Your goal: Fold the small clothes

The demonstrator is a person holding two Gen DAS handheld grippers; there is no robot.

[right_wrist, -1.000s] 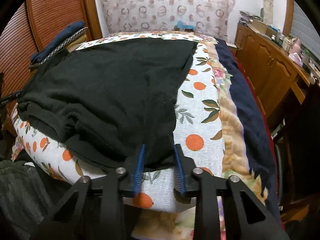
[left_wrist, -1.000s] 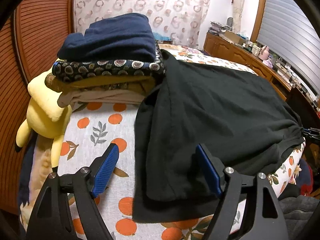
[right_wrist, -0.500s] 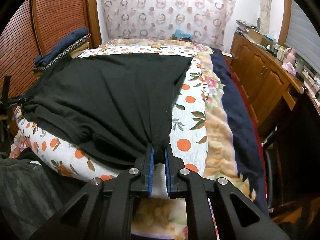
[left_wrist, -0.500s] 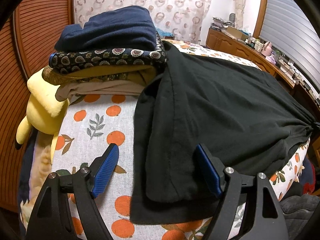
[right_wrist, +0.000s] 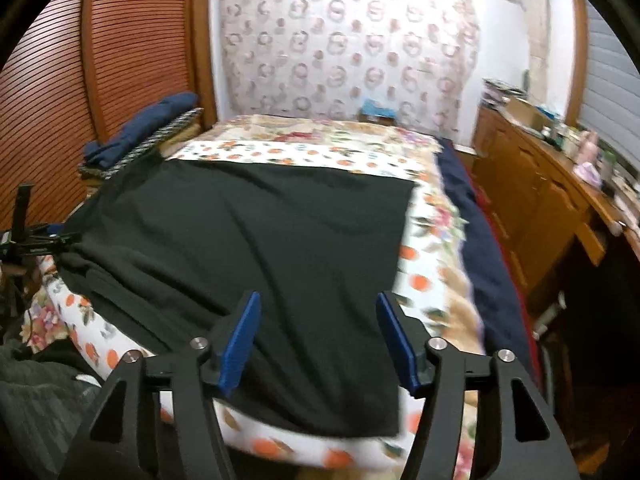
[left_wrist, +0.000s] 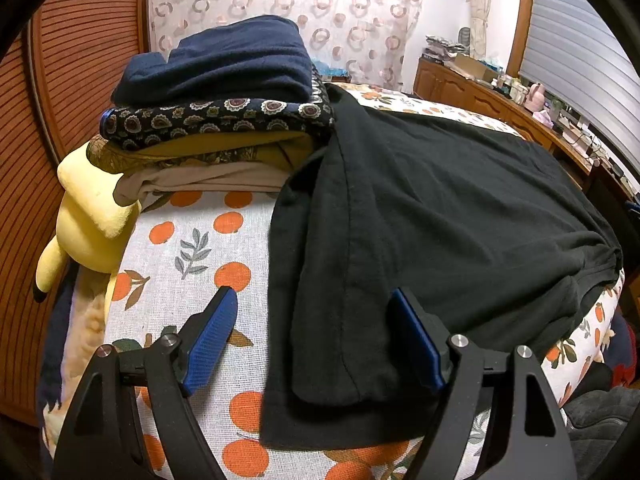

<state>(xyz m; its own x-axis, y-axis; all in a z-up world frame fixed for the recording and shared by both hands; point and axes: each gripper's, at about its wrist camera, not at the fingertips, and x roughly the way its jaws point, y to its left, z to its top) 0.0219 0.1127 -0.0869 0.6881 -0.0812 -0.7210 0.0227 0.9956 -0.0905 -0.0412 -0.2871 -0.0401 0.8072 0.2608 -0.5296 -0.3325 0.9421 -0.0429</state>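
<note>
a stack of folded clothes (left_wrist: 224, 116) sits at the far left of the bed (left_wrist: 192, 240), navy fleece on top, a dark floral print under it, then mustard and beige layers, so several pieces appear finished; the black garment (left_wrist: 440, 208) lies spread across the orange-print bedspread, one edge resting against that stack, its near left side already turned over in a long flap with a stitched hem, the rest unfolded and a bunched corner hanging off the right edge; i judge this piece barely begun. the cloth looks like soft matte knit, limp, faintly creased. the left gripper (left_wrist: 316, 340) hovers with jaws wide apart over the flap, pads clear of it. the right gripper (right_wrist: 318, 340) has just been opening its jaws; black fabric lies beneath them, not pinched. a yellow plush toy (left_wrist: 88, 216) leans at the bed's left side
</note>
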